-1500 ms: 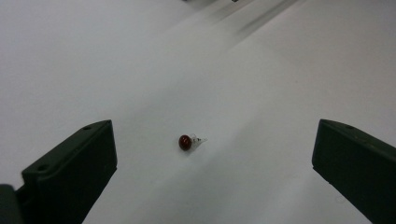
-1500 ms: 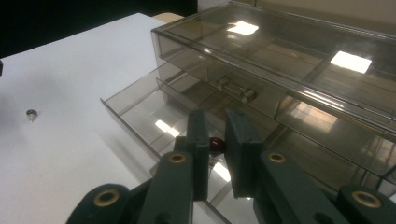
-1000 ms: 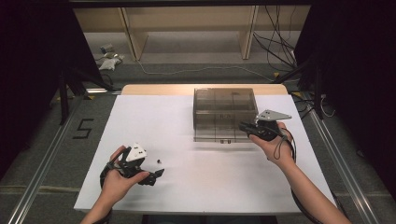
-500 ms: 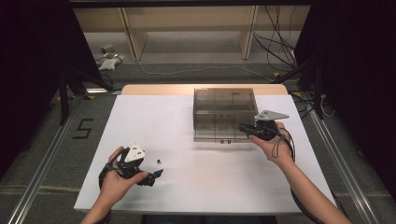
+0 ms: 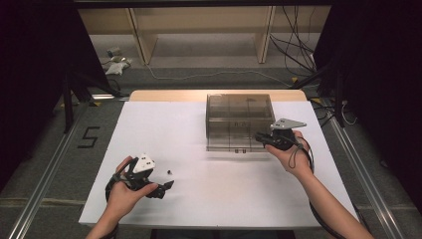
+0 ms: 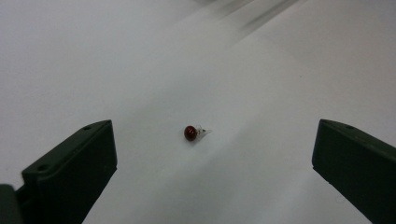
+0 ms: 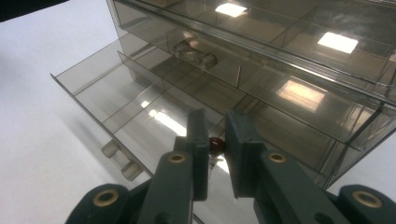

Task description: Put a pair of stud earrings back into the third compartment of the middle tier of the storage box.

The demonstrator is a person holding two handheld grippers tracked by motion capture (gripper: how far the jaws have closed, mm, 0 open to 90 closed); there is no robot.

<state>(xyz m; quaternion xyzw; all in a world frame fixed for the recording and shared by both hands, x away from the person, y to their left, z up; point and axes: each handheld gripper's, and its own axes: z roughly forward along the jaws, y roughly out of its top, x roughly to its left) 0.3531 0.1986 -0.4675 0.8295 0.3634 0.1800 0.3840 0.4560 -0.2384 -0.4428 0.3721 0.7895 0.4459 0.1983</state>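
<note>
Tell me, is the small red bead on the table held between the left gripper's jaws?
No, the red bead lies free on the white table, jaws standing wide apart.

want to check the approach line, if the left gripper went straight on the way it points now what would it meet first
Most likely the small dark red bead on the white table. It lies ahead of the left gripper, between its wide-open jaws and untouched. Depth is hard to judge, so the jaws might meet the table surface first.

One mark reads here: a dark numeral "5" (image 5: pixel 90 137) sits on the grey floor (image 5: pixel 59 149), left of the white table (image 5: pixel 164 129). No other text is legible.
</note>
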